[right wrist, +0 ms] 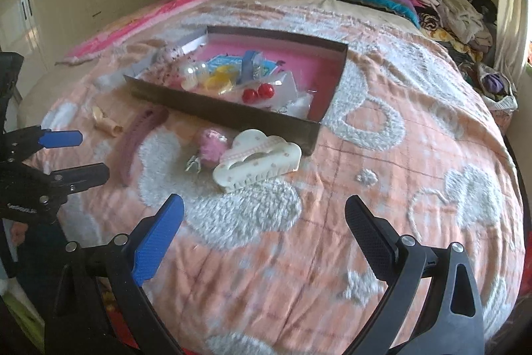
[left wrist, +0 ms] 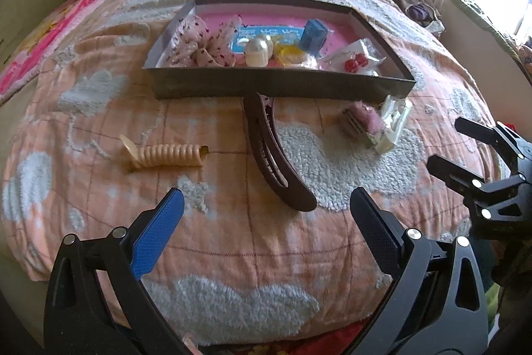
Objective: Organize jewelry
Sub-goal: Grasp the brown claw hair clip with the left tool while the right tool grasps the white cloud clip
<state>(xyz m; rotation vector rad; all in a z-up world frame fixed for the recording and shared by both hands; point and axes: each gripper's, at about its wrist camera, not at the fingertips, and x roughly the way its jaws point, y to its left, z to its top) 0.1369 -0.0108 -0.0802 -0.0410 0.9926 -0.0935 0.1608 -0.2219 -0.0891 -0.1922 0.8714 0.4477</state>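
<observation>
Long dark hair clip [left wrist: 272, 152]: far end hidden behind the box [left wrist: 276, 87] wall; blurred at centre left in the right wrist view.

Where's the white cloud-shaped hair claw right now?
The white cloud-shaped hair claw lies on the bedspread just outside the box's near right corner, beside the fluffy pink clip; both views show it, ahead of the open right hand-held gripper.

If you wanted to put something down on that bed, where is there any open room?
The peach quilt right of the dark shallow box is bare, as is the strip nearest both open claws. It is crowded just before the box: beige spiral hair tie, long brown hair clip, fluffy pink clip, white cloud-shaped claw clip.
</observation>
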